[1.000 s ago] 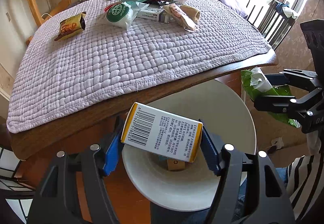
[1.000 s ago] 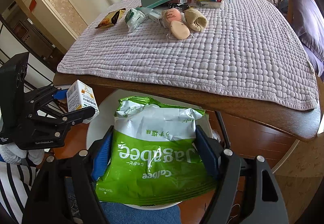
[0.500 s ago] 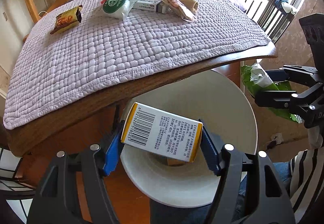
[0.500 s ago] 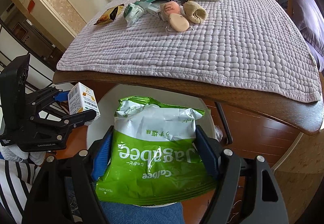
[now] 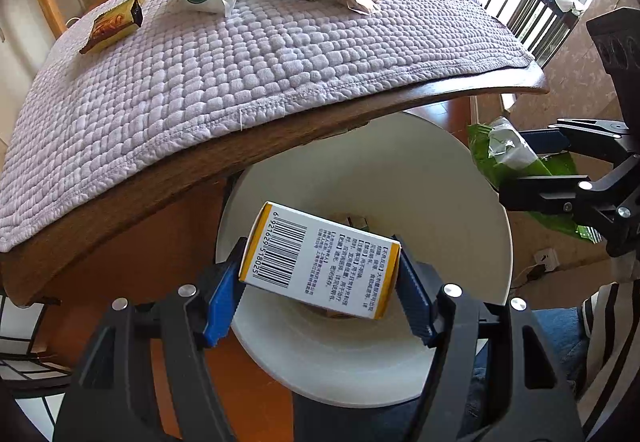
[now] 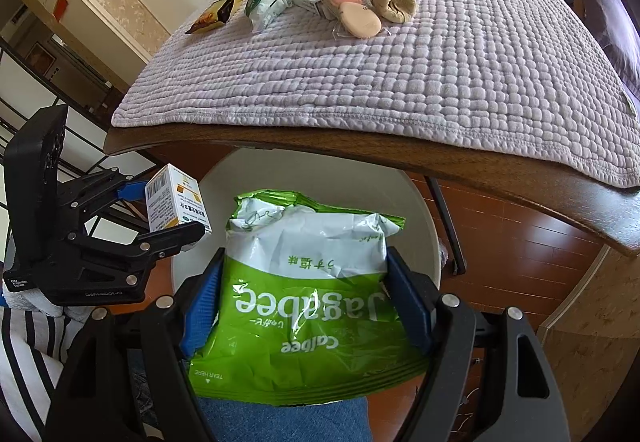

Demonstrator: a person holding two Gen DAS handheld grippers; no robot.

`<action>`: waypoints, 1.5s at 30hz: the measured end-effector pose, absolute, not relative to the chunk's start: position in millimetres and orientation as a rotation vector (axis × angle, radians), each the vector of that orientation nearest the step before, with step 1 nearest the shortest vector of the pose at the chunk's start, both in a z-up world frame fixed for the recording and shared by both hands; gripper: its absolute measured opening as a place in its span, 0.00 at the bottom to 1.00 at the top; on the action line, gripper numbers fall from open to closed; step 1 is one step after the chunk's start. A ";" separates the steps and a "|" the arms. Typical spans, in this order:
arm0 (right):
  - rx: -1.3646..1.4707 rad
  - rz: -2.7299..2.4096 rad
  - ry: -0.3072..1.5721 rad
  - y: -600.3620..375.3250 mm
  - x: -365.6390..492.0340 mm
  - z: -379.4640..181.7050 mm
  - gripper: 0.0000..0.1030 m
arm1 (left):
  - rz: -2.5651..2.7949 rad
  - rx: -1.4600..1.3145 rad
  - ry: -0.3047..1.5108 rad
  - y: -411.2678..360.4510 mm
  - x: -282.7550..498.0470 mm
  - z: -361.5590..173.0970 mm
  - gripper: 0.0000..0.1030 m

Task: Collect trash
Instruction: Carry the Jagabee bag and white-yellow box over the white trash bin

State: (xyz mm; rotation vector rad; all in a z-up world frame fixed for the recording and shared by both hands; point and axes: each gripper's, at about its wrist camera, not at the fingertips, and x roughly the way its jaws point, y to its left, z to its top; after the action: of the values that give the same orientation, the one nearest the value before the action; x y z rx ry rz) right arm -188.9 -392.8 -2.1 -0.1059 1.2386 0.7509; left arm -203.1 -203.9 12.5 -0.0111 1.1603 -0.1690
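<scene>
In the left wrist view, the left gripper [image 5: 320,282] clamps a white and yellow box [image 5: 320,262] crosswise, long axis running pad to pad, barcode end at the left finger. Below the fingers gapes a white bin [image 5: 460,178]; ahead, the wooden table [image 5: 168,182] edge overhangs it.

In the right wrist view, the right gripper [image 6: 306,298] pinches a green snack bag [image 6: 304,302] by its sides, torn top pointing ahead past the fingertips, over the bin. Wrappers lie far beyond on the quilted cloth [image 6: 400,74].
</scene>
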 end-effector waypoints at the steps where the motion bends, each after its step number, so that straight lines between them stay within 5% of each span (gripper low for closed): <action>1: -0.106 0.751 1.240 -392.1 -188.5 -2.9 0.73 | -0.169 -0.010 1.162 -203.8 -202.7 11.5 0.67; 45: -0.174 0.751 1.273 -343.6 -177.5 -54.7 0.73 | -0.169 0.061 1.223 -236.2 -182.6 -60.0 0.67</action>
State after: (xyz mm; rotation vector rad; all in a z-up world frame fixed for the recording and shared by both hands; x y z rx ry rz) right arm -177.5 -343.6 -54.7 -0.1745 1.2732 0.7509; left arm -182.6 -236.2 -60.0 0.0607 1.2232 -0.1692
